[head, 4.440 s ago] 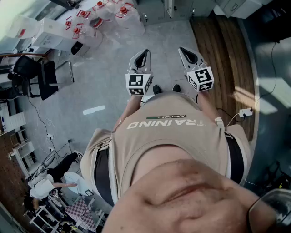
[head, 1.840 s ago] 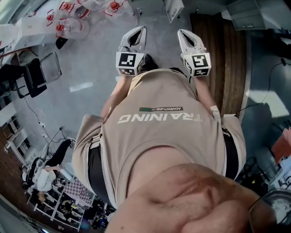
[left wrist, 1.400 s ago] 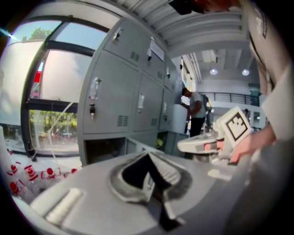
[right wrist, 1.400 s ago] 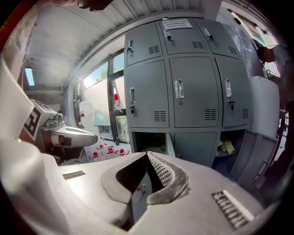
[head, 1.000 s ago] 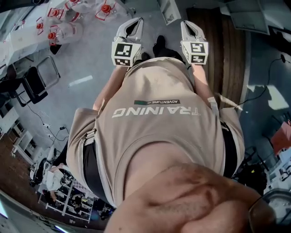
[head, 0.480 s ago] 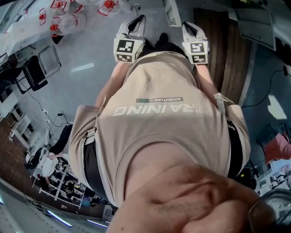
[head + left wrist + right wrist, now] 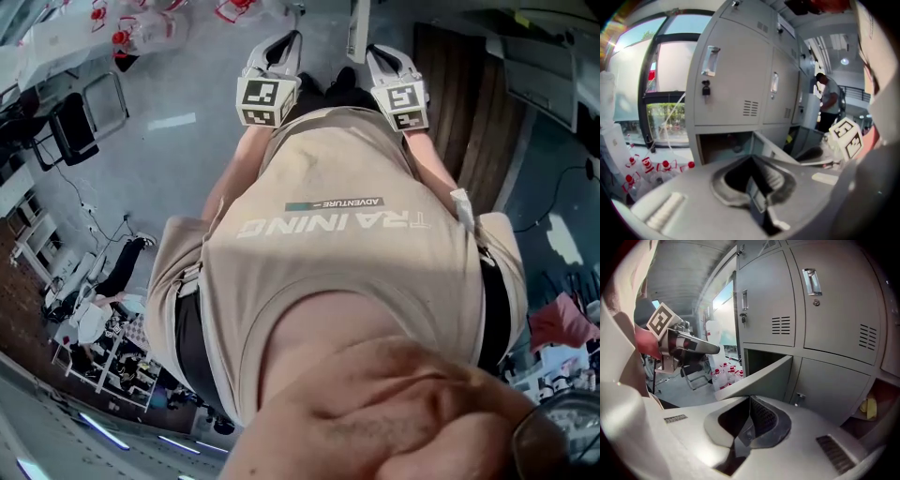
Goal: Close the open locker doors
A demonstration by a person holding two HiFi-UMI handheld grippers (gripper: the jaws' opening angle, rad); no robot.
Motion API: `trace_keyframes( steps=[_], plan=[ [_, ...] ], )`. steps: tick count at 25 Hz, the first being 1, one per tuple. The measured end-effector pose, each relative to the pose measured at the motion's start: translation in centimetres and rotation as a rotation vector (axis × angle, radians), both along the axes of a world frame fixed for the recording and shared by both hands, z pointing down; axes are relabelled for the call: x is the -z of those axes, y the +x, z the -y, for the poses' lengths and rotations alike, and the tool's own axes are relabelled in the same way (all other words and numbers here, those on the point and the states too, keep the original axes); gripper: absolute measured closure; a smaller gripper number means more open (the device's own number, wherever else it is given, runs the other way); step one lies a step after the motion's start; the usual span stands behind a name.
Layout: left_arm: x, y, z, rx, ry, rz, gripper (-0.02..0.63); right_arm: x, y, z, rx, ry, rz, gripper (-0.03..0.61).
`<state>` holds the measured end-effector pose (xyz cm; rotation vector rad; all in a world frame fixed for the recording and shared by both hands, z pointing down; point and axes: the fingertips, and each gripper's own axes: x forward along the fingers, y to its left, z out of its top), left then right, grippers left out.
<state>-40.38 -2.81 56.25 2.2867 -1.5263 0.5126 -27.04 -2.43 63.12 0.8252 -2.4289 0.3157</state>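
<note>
Since lockers (image 7: 740, 79) neared, open door (image 7: 761, 376) seemingly nearby

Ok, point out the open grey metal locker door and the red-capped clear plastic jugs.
Open grey metal locker door (image 7: 760, 377): right gripper view, door panel.
Red-capped clear plastic jugs (image 7: 665, 165): left gripper view, a red cap.

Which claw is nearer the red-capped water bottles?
Left. The left claw is right of the red-capped bottles; the right claw is farther right, beyond the open locker door.
</note>
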Motion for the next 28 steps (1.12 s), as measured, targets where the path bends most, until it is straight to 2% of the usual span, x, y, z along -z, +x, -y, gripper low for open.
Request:
trace_keyframes(
  steps=[7,12,17,23,28],
  plan=[
    [0.4,-4.2,0.7,0.065,0.024,0.003,0.618,0.4,-5.2,0.8,0.111,0.002,0.012,0.563],
    [1.5,-7.0,1.4,0.05,0.056,0.004,0.618,0.8,-8.2,1.0,0.146,0.002,-0.007,0.563],
    [2.1,-10.6,3.6,0.03,0.086,0.003,0.618,1.0,-11.3,2.4,0.1,-0.037,0.027,0.563],
    [2.9,-13.5,6.9,-0.007,0.116,-0.081,0.618,1.3,-15.0,4.9,0.046,-0.068,0.035,0.563],
    [1.8,-15.3,8.7,-0.064,0.141,-0.068,0.618,1.1,-17.4,7.6,-0.048,-0.066,0.088,0.563]
  ],
)
